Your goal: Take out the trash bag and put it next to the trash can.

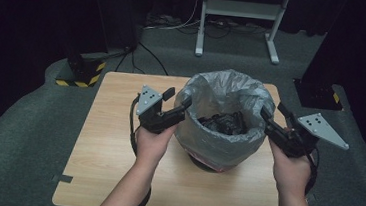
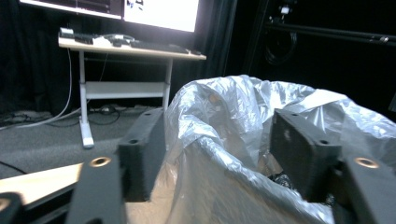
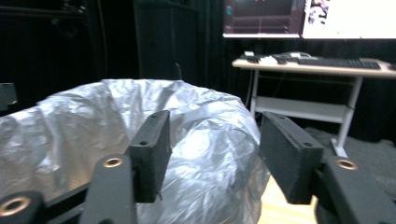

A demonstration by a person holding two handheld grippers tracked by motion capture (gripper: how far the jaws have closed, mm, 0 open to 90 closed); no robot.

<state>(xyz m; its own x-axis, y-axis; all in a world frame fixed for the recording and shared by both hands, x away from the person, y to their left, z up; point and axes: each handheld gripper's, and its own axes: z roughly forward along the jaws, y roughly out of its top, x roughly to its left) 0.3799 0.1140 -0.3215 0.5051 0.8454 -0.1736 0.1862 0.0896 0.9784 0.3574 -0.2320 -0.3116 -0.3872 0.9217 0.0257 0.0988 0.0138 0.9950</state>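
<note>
No writing can be read anywhere: the bright monitor screens [image 3: 348, 18] at the back of the room are too blurred to make out, and the silver-grey crinkled plastic bin bag [image 1: 222, 117] carries no label that shows; the bag lines a round bin standing at the middle of a pale wooden table top [image 1: 111, 157], its rim folded outward and dark, shiny rubbish [image 1: 224, 122] lying inside, too dim to identify. The table stands on grey carpet [image 1: 12, 133] in a dark, black-curtained room; beyond it are a white metal desk frame [image 1: 238, 17] with loose cables on the floor, and at the far left a black stand base with yellow-and-black hazard tape [image 1: 81, 71]; the left gripper view shows a keyboard and clutter on that desk [image 2: 126, 43]. The left gripper [image 1: 180, 99], black with a grey three-cornered plate, sits at the bag's left rim; its jaws straddle the folded edge, one outside and one inside, and the pads stand apart from the plastic, so it is released. The right gripper [image 1: 273, 111] sits at the right rim; its jaws are parted about the bag's edge, with the film between them and no pinch visible.
</note>
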